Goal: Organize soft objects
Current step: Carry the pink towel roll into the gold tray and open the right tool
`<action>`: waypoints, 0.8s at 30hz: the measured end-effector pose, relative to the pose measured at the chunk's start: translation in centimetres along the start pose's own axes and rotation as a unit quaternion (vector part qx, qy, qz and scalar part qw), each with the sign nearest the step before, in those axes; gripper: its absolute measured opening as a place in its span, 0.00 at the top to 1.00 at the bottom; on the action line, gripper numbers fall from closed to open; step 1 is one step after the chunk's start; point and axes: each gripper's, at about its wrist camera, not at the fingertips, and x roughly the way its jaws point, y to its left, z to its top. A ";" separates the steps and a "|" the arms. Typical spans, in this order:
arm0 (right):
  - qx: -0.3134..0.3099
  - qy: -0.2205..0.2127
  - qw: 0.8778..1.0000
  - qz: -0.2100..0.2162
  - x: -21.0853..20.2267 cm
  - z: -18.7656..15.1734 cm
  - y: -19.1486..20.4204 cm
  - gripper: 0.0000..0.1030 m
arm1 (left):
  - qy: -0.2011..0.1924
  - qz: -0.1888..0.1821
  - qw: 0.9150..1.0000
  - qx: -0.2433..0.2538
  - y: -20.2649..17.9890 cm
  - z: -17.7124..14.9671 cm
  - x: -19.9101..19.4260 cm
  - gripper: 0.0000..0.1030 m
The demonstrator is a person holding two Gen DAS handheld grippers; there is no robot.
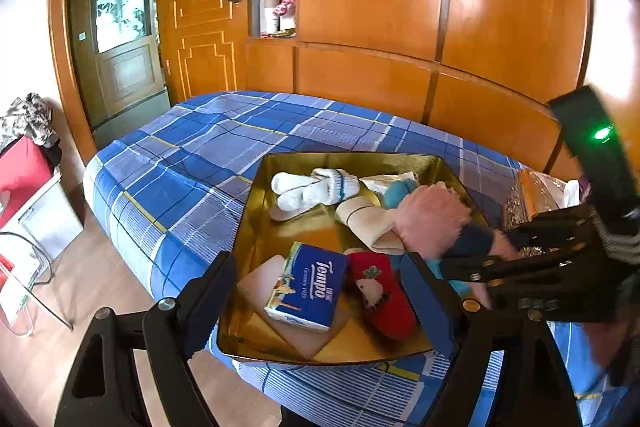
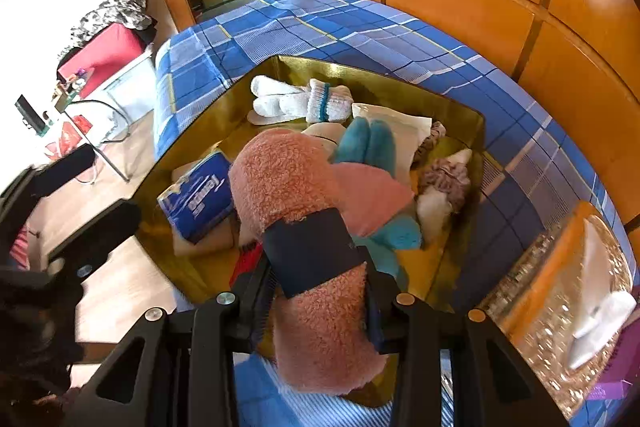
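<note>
From the left wrist view, a gold tray (image 1: 256, 227) sits on the blue plaid bed (image 1: 192, 163), near its edge. The left claw (image 1: 320, 301) hangs spread wide over the tray's near end with nothing between its fingers. Under it lie a blue tissue pack (image 1: 310, 287) on a pale pad (image 1: 260, 283) and, just beside it, a red sock (image 1: 384, 295). Rolled white socks (image 1: 312, 187) rest at the far end, with a cream sock (image 1: 368, 223) and a teal sock (image 1: 400, 191) between. The right claw (image 1: 472, 259) reaches in from the right, clamped on a pink fuzzy sock (image 1: 428, 219) whose free end sits on the pile in the tray. A glittery tissue box (image 1: 532, 199) stands on the bed just past the tray. From the right wrist view, the right claw (image 2: 320, 291) is closed on the pink fuzzy sock (image 2: 288, 179), squeezing it at its dark band (image 2: 312, 251); the sock's far end droops onto the tray's (image 2: 460, 107) contents, touching the teal sock (image 2: 368, 147) and partly covering the tissue pack (image 2: 196, 203). The white socks (image 2: 304, 99) lie at the far end, and a brownish cloth (image 2: 448, 179) is bunched at the right wall. The tissue box (image 2: 552, 283) is at the right, and the left claw (image 2: 84, 195) shows blurred at the left, its fingers apart.
</note>
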 end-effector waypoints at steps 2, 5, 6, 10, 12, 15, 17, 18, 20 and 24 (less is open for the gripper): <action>0.000 -0.001 1.000 -0.015 0.8 0.4 0.2 0.64 | 0.000 0.000 1.000 -0.002 0.2 0.0 0.0 0.18; 0.011 -0.001 0.999 -0.045 1.7 1.1 -0.2 0.64 | 0.001 -0.002 1.000 -0.003 0.1 0.0 0.1 0.18; 0.015 -0.001 0.998 -0.057 2.0 1.4 -0.4 0.64 | 0.002 -0.002 1.000 -0.004 0.2 0.0 0.1 0.18; 0.029 0.000 0.997 -0.069 2.7 1.9 -0.9 0.64 | 0.004 0.000 1.000 -0.004 0.2 -0.2 0.3 0.18; 0.027 -0.002 0.997 -0.067 2.7 1.9 -0.7 0.63 | 0.006 0.001 1.000 -0.005 0.2 -0.2 0.5 0.18; 0.021 -0.012 0.998 -0.050 2.3 1.4 0.3 0.63 | 0.006 0.003 1.000 -0.007 0.2 -0.3 0.5 0.18; 0.019 -0.017 0.998 -0.050 2.1 1.1 0.7 0.60 | 0.005 0.004 1.000 -0.007 0.2 -0.3 0.4 0.18; 0.021 -0.019 0.998 -0.047 1.9 1.0 0.8 0.59 | 0.005 0.004 1.000 -0.008 0.2 -0.3 0.3 0.18; 0.026 -0.025 0.998 -0.044 1.5 0.7 0.9 0.56 | 0.002 0.005 1.000 -0.008 0.2 -0.3 0.2 0.16; 0.048 -0.030 0.998 -0.027 0.8 0.2 0.7 0.53 | -0.002 0.005 1.000 -0.010 0.2 -0.2 -0.1 0.15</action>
